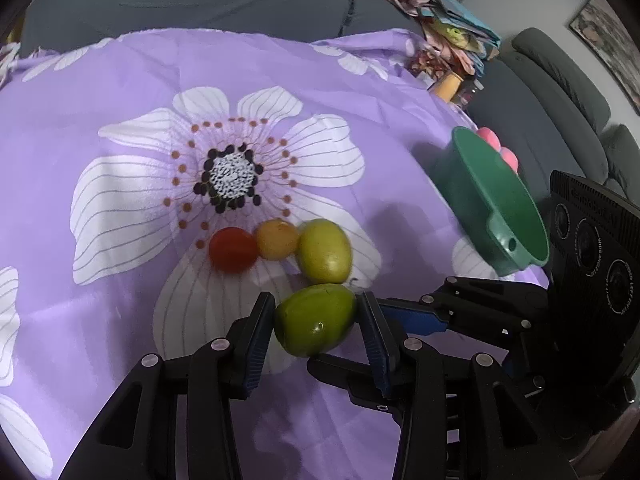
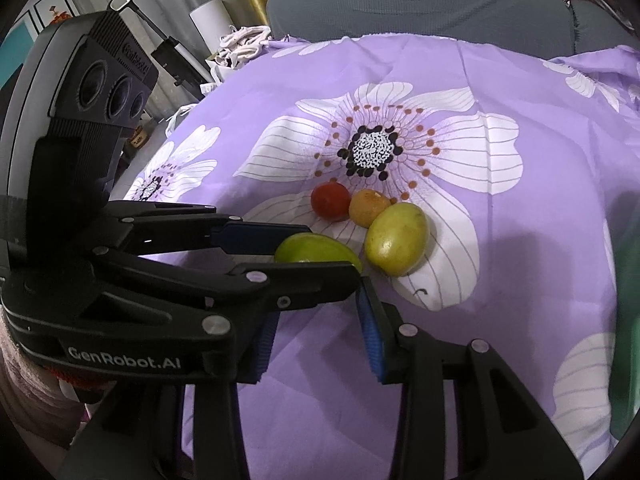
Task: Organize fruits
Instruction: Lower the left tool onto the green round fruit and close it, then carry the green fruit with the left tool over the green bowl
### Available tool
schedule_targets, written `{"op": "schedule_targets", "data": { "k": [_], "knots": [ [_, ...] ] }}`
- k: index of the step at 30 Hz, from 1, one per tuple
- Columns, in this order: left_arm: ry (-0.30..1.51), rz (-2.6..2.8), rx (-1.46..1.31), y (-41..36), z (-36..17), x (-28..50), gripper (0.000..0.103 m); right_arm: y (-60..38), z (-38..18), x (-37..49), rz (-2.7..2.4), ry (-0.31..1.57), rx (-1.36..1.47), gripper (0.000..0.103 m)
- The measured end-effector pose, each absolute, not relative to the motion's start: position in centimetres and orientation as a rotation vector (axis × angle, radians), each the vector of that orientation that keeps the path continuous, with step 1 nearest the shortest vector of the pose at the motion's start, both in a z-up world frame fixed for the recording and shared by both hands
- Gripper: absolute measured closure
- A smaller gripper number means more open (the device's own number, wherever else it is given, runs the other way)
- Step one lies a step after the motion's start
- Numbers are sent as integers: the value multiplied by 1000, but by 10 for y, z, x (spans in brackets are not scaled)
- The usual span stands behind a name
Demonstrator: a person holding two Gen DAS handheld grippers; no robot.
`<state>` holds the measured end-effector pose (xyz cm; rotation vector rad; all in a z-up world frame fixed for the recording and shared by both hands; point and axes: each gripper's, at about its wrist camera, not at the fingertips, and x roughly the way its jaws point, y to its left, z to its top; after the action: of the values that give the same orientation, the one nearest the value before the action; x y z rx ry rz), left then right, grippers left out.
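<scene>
Clamping a green mango [image 1: 316, 319] between its blue pads, the left hand-held gripper [image 1: 318, 322] is sitting low over the purple flowered cloth [image 1: 120, 80] covering the table; fruit squeezed on both sides, near the front edge of the big white flower print. Right hand-held gripper [image 2: 318, 334] is hanging just beside it with jaws spread and nothing between them, crossing under the left one's fingers in the right wrist view, where the green mango [image 2: 308, 249] is peeking above the left gripper's finger [image 2: 256, 236]. Just behind the held fruit, a yellow-green mango [image 1: 325, 250] is lying on the cloth, close to but maybe not touching it, cannot tell. Touching that one, a small orange fruit [image 1: 277, 238], then a red tomato-like fruit [image 1: 233, 249], the three forming a short row. Further right, a green bowl [image 1: 496, 204] is tilting at the table edge with pink balls [image 1: 500, 148] behind its rim. Grey sofa [image 1: 560, 92] beyond.
</scene>
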<state>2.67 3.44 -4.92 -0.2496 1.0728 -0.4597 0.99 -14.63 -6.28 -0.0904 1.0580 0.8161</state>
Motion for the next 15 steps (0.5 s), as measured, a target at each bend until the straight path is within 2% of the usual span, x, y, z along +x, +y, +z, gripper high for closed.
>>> {"op": "schedule_targets", "data": {
  "k": [15],
  "knots": [
    [1031,-475,-184,7,-21,14,60,-168,-40,-8,804,985,-69,64]
  ]
}}
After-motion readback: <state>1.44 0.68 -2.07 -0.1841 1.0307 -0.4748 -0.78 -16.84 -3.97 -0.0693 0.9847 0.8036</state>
